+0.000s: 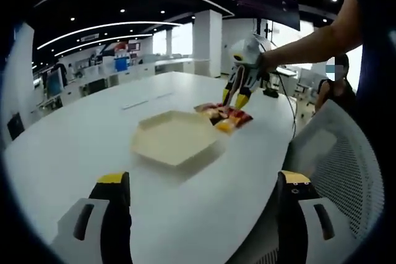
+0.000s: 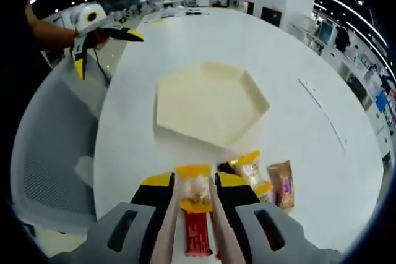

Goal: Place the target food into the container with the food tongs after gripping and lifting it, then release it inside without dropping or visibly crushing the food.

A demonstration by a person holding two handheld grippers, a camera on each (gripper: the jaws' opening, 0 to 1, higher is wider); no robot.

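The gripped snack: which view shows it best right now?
The right gripper view: the snack sits close up, pinched between tongs that the right gripper squeezes. In the left gripper view it is small and far, among the packets beyond the tray.

The left gripper (image 1: 204, 193) is held low with its two yellow-tipped jaws spread wide apart and nothing gripped between them; in the right gripper view it (image 2: 105, 44) is seen off to the upper left, carried by a hand with the forearm (image 2: 52, 32) stretched out behind it. The right gripper (image 2: 193, 191) is seen with its jaws drawn close together. In the left gripper view it (image 1: 238, 91) is pointed downward, held by a hand (image 1: 265, 63) at the end of an outstretched bare arm (image 1: 315, 38).
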